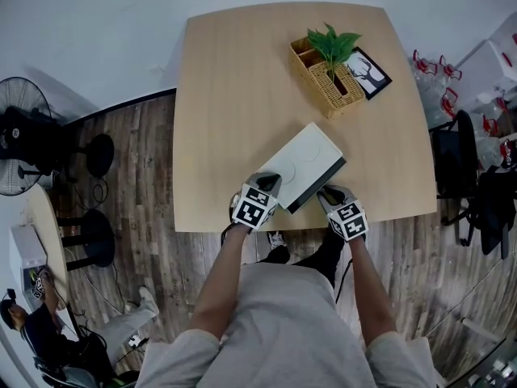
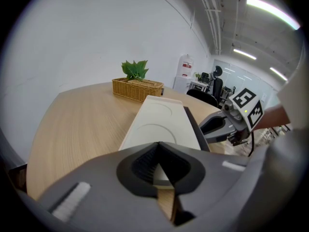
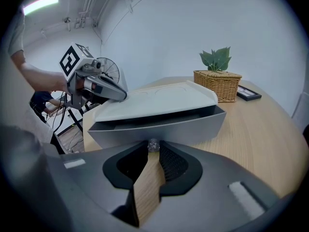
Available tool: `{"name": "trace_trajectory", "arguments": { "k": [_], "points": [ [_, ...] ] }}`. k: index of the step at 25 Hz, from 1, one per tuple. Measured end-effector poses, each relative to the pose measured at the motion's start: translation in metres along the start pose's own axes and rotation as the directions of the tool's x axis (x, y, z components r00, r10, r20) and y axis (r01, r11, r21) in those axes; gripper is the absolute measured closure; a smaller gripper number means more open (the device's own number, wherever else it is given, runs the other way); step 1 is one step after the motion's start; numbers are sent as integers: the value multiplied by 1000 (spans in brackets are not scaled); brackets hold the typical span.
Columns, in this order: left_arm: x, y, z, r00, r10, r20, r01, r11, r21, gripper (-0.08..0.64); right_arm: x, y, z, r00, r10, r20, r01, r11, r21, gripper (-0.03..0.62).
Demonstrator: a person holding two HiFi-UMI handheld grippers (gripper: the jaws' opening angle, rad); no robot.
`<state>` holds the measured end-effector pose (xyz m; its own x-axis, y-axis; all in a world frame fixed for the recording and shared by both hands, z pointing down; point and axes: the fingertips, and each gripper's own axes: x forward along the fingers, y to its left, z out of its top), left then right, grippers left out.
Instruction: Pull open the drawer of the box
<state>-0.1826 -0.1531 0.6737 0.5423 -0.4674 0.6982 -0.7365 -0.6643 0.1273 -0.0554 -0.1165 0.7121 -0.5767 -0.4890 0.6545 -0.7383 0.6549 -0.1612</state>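
Head view, box (image 1: 305, 162): white, at the table's (image 1: 234, 95) 6 o'clock edge, with the drawer (image 1: 317, 186) front facing the person. Open tabletop from 9 to 12 o'clock. Basket (image 1: 323, 79) well apart at 1 o'clock.
Left gripper view, left gripper (image 2: 158, 146): jaws pressed together, tips at the box's near end.
Right gripper view, right gripper (image 3: 153, 149): jaws pinching the drawer's clear knob (image 3: 153, 144). Drawer front stands just out from under the top's edge, with a dark gap between them.
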Motion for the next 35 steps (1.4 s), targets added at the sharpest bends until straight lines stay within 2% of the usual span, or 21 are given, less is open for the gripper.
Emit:
{"name": "trace_trajectory", "arguments": {
  "k": [35],
  "points": [
    [1, 3, -1, 1000, 10, 3, -10, 1000, 0, 508, -45, -3, -41, 999, -41, -10, 41, 999, 19, 518]
  ]
}}
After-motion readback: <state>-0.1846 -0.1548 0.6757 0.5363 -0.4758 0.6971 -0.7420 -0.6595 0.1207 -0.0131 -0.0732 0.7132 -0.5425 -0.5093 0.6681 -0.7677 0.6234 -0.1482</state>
